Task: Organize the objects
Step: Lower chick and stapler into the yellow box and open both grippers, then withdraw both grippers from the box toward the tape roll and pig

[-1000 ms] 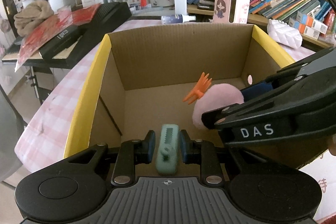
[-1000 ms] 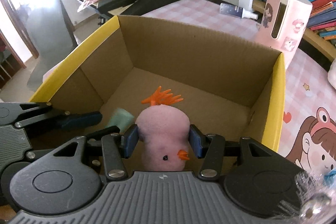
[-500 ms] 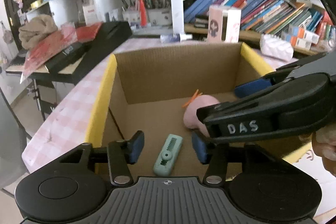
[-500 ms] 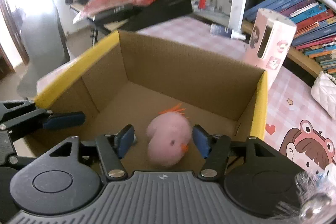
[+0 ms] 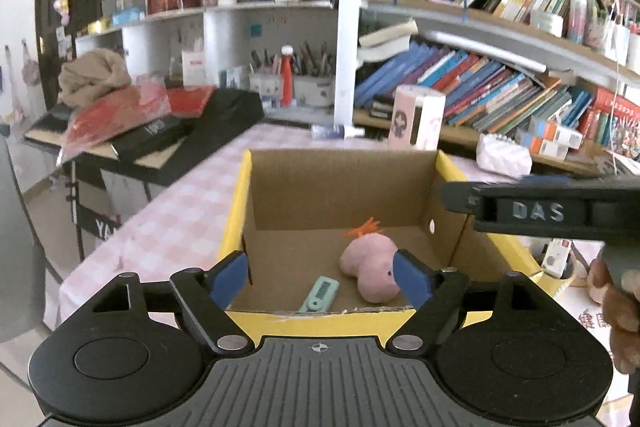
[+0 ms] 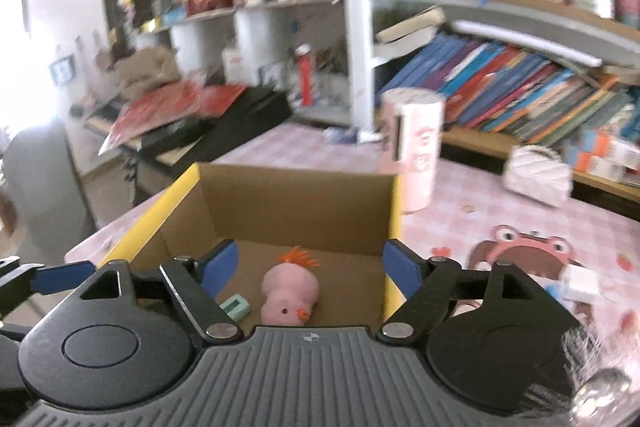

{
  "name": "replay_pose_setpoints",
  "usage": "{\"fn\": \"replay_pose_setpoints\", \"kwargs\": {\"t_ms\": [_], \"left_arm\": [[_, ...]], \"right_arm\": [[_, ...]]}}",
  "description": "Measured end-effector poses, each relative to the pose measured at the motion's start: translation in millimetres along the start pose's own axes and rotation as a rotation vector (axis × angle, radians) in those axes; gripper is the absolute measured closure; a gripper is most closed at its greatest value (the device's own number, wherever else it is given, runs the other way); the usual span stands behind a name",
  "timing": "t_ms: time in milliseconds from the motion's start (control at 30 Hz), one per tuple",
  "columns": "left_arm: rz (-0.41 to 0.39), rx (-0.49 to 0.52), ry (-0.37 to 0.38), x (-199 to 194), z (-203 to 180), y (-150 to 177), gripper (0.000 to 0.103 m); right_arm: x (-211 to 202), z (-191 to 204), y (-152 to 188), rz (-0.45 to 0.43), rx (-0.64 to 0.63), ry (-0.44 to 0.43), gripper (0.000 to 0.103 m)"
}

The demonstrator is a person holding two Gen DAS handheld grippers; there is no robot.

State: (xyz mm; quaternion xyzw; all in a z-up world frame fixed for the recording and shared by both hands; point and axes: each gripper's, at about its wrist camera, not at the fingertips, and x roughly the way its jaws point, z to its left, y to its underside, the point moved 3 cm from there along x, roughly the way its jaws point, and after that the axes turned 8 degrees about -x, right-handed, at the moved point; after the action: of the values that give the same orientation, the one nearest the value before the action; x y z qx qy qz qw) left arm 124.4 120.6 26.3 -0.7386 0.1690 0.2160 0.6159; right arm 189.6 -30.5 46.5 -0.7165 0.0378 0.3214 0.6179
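**Pink checked table, box in the middle**

We see a table (image 5: 180,223) under a pink checked cloth. On it stand a yellow-rimmed cardboard box (image 5: 240,203), a pink cartoon container (image 6: 416,163), a white quilted pouch (image 6: 536,175) and a small bottle (image 5: 336,131) lying flat.

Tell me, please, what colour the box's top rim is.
Yellow rim, clearest in the left wrist view.

Left tongs (image 5: 320,277) and right tongs (image 6: 310,265), just opening, hold nothing.
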Motion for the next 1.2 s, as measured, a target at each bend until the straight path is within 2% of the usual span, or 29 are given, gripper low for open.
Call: {"fn": "replay_pose_setpoints", "kwargs": {"t_ms": [167,267,467,800,1000,1200], "left_arm": [[-0.022,-0.038,-0.005,-16.9,13.6,7.2,0.017],[-0.014,-0.045,-0.009,-25.5,20.8,15.1,0.017],[0.012,-0.036,-0.026,-46.9,34.1,38.8,0.017],[0.089,-0.025,-0.062,-77.5,53.0,77.0,0.016],[0.126,-0.032,-0.074,-91.1,59.1,93.7,0.016],[0.155,-0.011,-0.052,-99.0,53.2,108.8,0.016]], "right_arm": [[-28.1,3.6,16.7,-0.063,0.043,0.129,0.021],[-39.2,10.9,29.8,-0.053,0.068,0.172,0.02],[-54.6,35.1,54.8,-0.009,0.058,0.199,0.019],[-74.9,77.2,102.8,0.118,0.022,0.2,0.014],[-91.4,86.4,124.3,0.156,0.044,0.206,0.013],[-105.9,89.1,143.3,0.189,0.06,0.222,0.012]]}}
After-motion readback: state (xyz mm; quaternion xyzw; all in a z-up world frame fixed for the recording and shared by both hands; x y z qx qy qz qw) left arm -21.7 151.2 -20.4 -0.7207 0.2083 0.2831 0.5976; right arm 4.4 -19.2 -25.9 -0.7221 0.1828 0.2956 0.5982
